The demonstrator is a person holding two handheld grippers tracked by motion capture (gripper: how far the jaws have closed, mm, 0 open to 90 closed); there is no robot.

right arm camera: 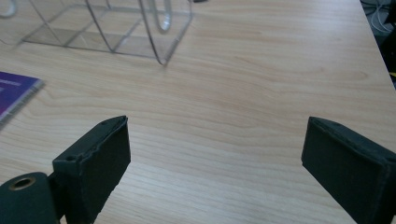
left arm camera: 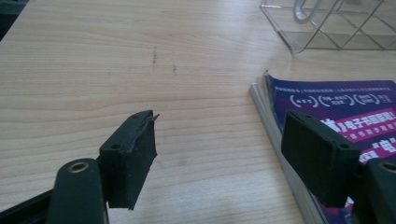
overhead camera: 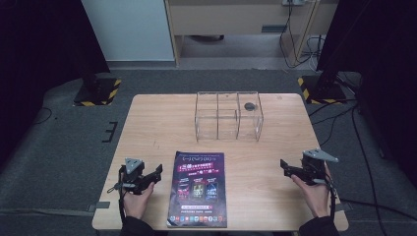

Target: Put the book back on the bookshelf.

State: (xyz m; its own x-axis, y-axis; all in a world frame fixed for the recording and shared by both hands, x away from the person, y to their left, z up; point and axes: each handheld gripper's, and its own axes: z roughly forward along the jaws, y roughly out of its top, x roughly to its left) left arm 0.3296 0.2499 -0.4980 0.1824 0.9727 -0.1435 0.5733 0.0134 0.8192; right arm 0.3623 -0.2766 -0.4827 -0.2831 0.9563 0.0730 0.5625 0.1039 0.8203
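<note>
A magazine (overhead camera: 197,189) with a purple cover lies flat at the middle of the table's (overhead camera: 162,123) near edge, its spine side reaching that edge. The left gripper (overhead camera: 156,173) sits just beside the magazine's left edge, near the table's near-left corner, held in the person's left hand (overhead camera: 137,201). In the left gripper view its jaws stand wide with bare wood between them; the right-hand jaw overlaps the magazine (left arm camera: 336,100) in that picture, and whether it touches it I cannot tell. The right gripper (overhead camera: 287,167) is well apart from the magazine, close to the table's right edge, in the right hand (overhead camera: 314,194). In the right gripper view its jaws also stand wide, with nothing between them but table, and a corner of the magazine (right arm camera: 16,93) shows at the left. A clear box (overhead camera: 228,116) with compartments stands toward the far edge, right of centre, with a small dark round thing (overhead camera: 250,105) in its far-right compartment.
</note>
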